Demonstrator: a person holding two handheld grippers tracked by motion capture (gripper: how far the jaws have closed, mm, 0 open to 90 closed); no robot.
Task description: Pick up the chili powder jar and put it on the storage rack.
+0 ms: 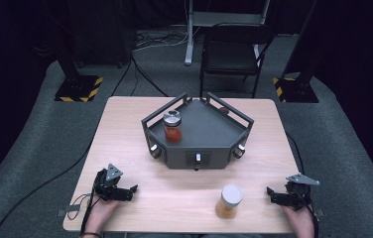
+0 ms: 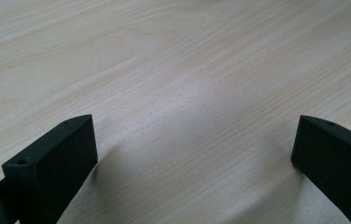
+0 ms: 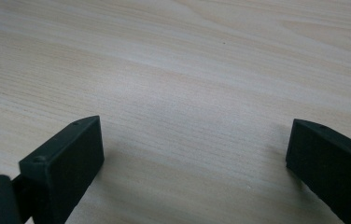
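Observation:
A dark grey tray (image 1: 209,130) with raised rails sits at the middle of the wooden table (image 1: 125,129). Inside it, at the left, stands a jar with red contents and a silver lid (image 1: 172,126). A second jar with amber contents and a white lid (image 1: 229,201) stands on the table near the front edge. My left gripper (image 1: 131,191) rests at the front left, open, with bare wood between its jaws. My right gripper (image 1: 271,194) rests at the front right, open, to the right of the amber jar. Both gripper views look down on light wood (image 2: 187,93) (image 3: 187,93).
A black folding chair (image 1: 234,49) stands beyond the table's far edge. Two stand bases with yellow-black tape (image 1: 79,88) (image 1: 296,89) sit on the grey floor at either side. Cables run across the floor at the left.

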